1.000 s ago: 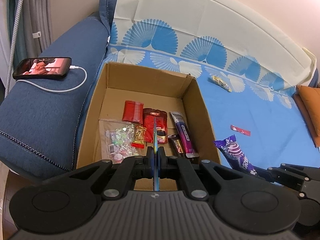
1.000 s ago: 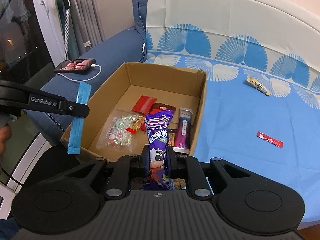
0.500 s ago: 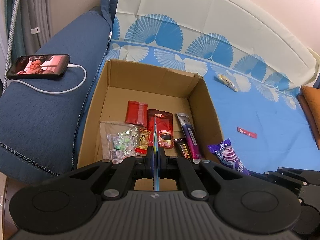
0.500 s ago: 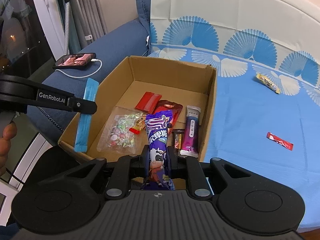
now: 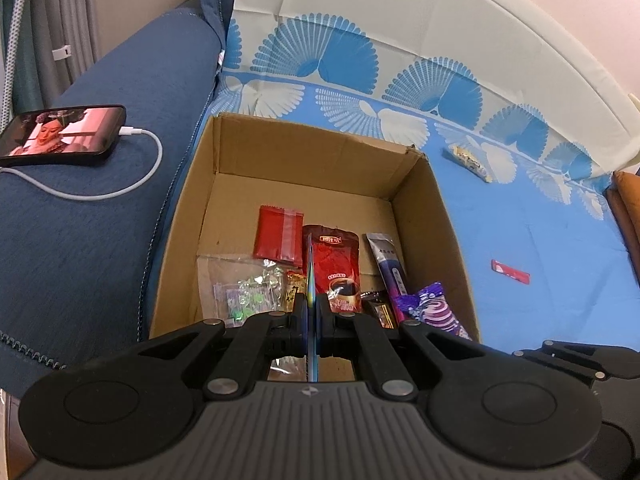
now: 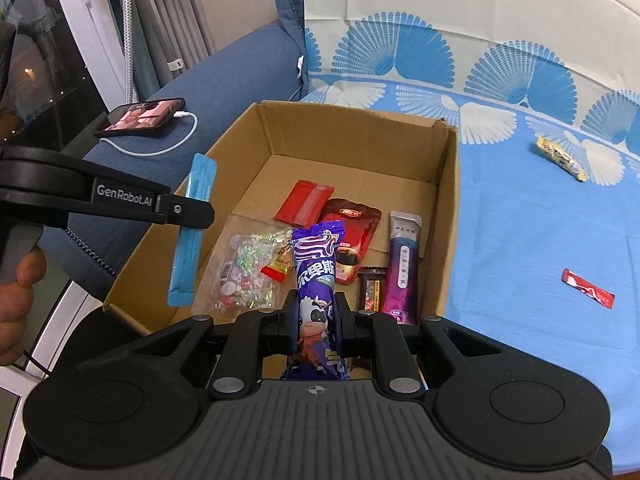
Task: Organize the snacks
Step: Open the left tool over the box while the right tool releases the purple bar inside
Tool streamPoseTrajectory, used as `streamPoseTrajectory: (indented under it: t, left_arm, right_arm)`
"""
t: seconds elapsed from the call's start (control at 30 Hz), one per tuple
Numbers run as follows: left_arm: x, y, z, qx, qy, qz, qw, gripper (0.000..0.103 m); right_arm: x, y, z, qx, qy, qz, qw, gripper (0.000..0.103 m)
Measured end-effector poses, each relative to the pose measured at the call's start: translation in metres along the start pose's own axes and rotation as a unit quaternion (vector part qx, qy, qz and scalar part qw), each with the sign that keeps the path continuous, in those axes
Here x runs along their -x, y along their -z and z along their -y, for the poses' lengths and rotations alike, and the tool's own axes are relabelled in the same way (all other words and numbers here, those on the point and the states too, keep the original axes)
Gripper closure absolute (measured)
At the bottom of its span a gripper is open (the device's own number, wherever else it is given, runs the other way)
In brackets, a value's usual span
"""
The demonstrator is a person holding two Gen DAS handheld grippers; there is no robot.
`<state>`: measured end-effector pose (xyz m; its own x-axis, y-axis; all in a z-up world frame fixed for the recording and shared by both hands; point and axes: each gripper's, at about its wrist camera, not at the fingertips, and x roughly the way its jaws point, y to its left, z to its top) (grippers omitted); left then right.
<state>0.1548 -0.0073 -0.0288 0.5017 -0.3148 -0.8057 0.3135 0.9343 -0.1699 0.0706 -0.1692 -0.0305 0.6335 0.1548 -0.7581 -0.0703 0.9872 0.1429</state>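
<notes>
Going left to right: at about 9 o'clock in the right wrist view a phone (image 6: 142, 117) sits on the blue sofa arm (image 6: 224, 80), its white cable (image 6: 168, 148) plugged in. Next over, the left gripper (image 6: 192, 212) comes in from 9 o'clock, jaws clamped on a thin light-blue sachet (image 6: 192, 236). The sachet hangs almost upright, gripped around its middle, top and bottom sticking out past the pads, just over the near-left edge of the cardboard box (image 6: 444, 184). In the left wrist view you only see it edge-on, a thin blue line pinched between the fingers.

Dead centre, the right gripper (image 6: 314, 320) is squeezed tight on a purple cow-print snack bag (image 6: 316, 280). The bag runs straight along the jaws toward 12 o'clock, top end poking out over the box's near side.

Inside the box: a clear candy bag (image 6: 248, 272) at the left, a red packet (image 6: 306, 202) further back, a red coffee pouch (image 6: 352, 240), a small dark wrapper (image 6: 370, 288), then a purple-and-silver stick (image 6: 402, 264) along the right wall.

Out at 3 o'clock on the blue sheet (image 6: 520, 240) lie a small red wrapper (image 6: 588, 288) and, further back, a yellow candy bar (image 6: 560, 158).
</notes>
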Motion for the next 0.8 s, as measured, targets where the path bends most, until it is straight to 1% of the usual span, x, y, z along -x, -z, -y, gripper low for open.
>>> streamPoseTrajectory:
  t: [0.33, 0.63, 0.67, 0.7, 0.73, 0.77, 0.8]
  left_arm:
    - [-0.032, -0.010, -0.008, 0.002, -0.008, -0.019, 0.9998, 0.100]
    - [-0.057, -0.021, -0.017, 0.013, -0.011, -0.035, 0.9992, 0.099]
    - [-0.059, -0.023, -0.017, 0.013, -0.017, -0.034, 0.9992, 0.092]
    - [-0.060, -0.025, -0.017, 0.014, -0.027, -0.035, 0.9989, 0.065]
    - [-0.060, -0.027, -0.018, 0.015, -0.039, -0.033, 0.9986, 0.045]
    - [-0.058, -0.028, -0.019, 0.017, -0.050, -0.024, 0.9983, 0.013]
    - [-0.053, -0.028, -0.019, 0.018, -0.061, -0.007, 0.9979, 0.001]
  right_arm:
    - [-0.034, -0.016, 0.002, -0.002, -0.008, -0.020, 1.000, 0.085]
    - [-0.059, -0.024, 0.007, -0.006, -0.001, -0.028, 1.000, 0.084]
    - [-0.060, -0.025, 0.008, -0.006, 0.000, -0.027, 1.000, 0.083]
    - [-0.060, -0.026, 0.009, -0.007, 0.002, -0.025, 1.000, 0.080]
    - [-0.061, -0.028, 0.010, -0.007, 0.004, -0.023, 1.000, 0.063]
    - [-0.061, -0.029, 0.009, -0.006, 0.008, -0.023, 1.000, 0.039]
    - [-0.060, -0.029, 0.009, -0.001, 0.016, -0.021, 1.000, 0.030]
